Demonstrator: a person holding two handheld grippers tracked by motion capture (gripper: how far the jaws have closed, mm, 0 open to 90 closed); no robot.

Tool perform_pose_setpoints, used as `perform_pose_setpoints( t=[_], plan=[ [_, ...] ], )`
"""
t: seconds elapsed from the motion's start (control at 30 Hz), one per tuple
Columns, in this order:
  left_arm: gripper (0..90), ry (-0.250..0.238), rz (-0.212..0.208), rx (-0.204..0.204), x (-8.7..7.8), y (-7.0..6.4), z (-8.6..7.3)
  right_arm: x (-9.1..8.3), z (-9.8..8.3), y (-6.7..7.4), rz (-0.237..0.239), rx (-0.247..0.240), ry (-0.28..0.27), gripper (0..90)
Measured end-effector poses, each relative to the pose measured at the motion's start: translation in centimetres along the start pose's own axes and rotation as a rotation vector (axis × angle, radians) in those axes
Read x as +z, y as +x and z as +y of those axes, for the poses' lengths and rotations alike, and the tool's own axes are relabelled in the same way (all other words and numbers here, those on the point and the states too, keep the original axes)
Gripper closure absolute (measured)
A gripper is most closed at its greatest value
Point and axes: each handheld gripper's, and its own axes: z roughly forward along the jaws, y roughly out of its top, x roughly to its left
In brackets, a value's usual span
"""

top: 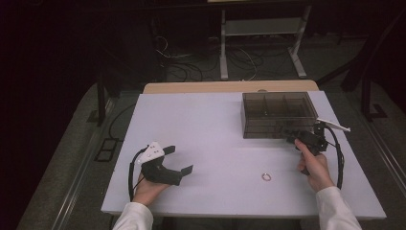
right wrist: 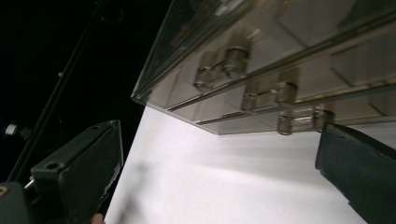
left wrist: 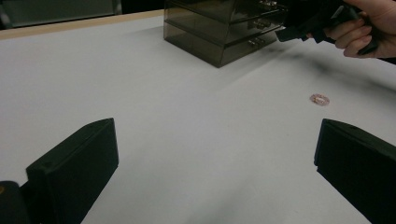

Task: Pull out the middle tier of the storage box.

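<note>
Right gripper (top: 293,135) held up at front face of smoked clear drawer box (top: 277,114), far right of white table (top: 201,143). Right hand (top: 312,163) wrapped round grip, forearm angled in from bottom right. Jaws spread wide; in right gripper view, drawer knobs (right wrist: 289,116) lie between them, lowest knob just beside one jaw, nothing clamped.

Left gripper (top: 178,160) near table's front left, left hand (top: 147,188) under it, palm low. Jaws wide apart, pointing toward small ring (top: 266,177), which lies on bare tabletop between both hands, well apart from box.
</note>
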Motion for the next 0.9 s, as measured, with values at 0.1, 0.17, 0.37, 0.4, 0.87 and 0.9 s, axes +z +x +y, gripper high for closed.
perform_pose_setpoints(
  t=[0.1, 0.17, 0.37, 0.4, 0.87, 0.9],
  plan=[
    [0.0, 0.002, -0.001, 0.002, 0.0, 0.0, 0.0, 0.0, 0.0, -0.1, -0.01, 0.009, 0.005, 5.4],
    [0.0, 0.002, -0.002, 0.002, 0.0, 0.0, 0.0, -0.1, 0.0, -0.2, -0.008, 0.013, -0.008, 6.1],
    [0.0, 0.003, -0.002, -0.001, 0.0, 0.0, 0.0, -0.2, 0.1, -0.4, -0.033, 0.046, -0.014, 9.7],
    [0.0, 0.003, -0.002, 0.0, 0.1, 0.0, 0.0, -0.4, 0.1, -0.7, -0.025, 0.047, -0.041, 21.0],
    [0.0, 0.006, -0.004, 0.001, 0.1, 0.0, 0.0, -0.4, 0.2, -1.3, -0.071, 0.107, -0.084, 45.7],
    [0.0, 0.006, -0.003, 0.001, 0.1, 0.0, 0.0, -0.4, 0.2, -1.3, -0.071, 0.107, -0.084, 45.7]
  ],
)
